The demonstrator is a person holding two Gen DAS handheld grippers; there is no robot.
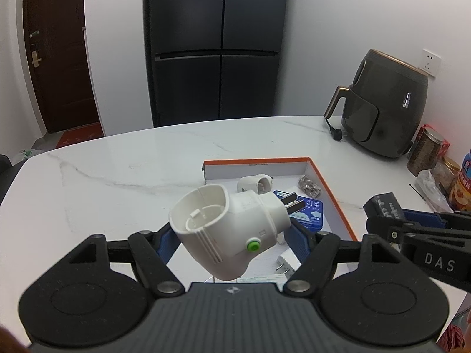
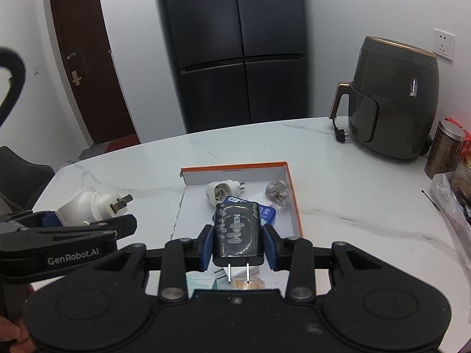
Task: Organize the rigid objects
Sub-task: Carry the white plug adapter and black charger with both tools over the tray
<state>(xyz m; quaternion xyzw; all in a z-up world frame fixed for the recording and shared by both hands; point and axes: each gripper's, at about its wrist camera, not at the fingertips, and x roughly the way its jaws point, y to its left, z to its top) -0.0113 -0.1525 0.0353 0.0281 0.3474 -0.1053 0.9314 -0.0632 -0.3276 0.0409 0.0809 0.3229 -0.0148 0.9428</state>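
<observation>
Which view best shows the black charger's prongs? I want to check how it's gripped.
The right wrist view: the black charger sits clamped in the right gripper, prongs pointing at the camera. The left wrist view shows only its end, prongs hidden.

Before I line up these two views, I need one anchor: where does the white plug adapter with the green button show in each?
Left wrist: the white plug adapter fills the lower centre, clamped in the left gripper.
Right wrist: it sits at the left edge, prongs pointing right, held in the same gripper.
Shared landmark: the orange-rimmed box on the table.
</observation>
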